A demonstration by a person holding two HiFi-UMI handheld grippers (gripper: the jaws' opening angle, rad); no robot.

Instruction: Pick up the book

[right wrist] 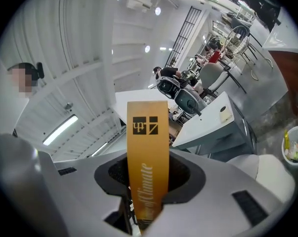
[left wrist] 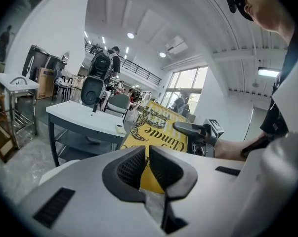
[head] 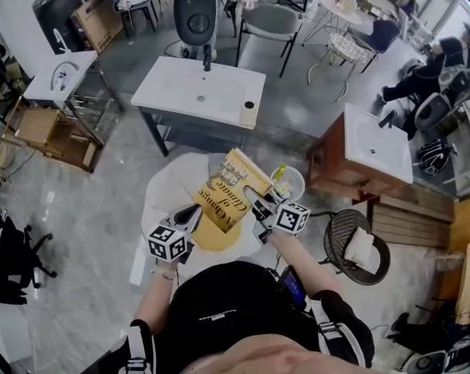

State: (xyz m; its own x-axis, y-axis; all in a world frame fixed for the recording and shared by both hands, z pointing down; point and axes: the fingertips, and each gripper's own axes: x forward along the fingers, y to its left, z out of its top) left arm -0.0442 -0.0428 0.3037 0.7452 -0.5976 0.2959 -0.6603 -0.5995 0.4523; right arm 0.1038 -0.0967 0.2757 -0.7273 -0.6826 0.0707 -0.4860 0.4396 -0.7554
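A yellow book (head: pixel 231 189) with black ornate lettering hangs tilted in the air above a round white table (head: pixel 163 187), held between both grippers. My left gripper (head: pixel 194 216) is shut on its lower left edge; in the left gripper view the yellow cover (left wrist: pixel 161 132) runs into the narrow slit between the pads (left wrist: pixel 130 168). My right gripper (head: pixel 258 207) is shut on the other side. In the right gripper view the orange-yellow spine (right wrist: pixel 148 152) stands upright, clamped between the jaws of that gripper (right wrist: pixel 148 184). The right gripper (left wrist: pixel 191 130) also shows in the left gripper view.
A clear cup (head: pixel 288 181) with small items stands on the table's right part, and a yellow round mat (head: pixel 215 238) lies under the book. Beyond are a white sink table (head: pixel 196 92), a wooden sink cabinet (head: pixel 367 154) and a dark wire chair (head: pixel 355 244).
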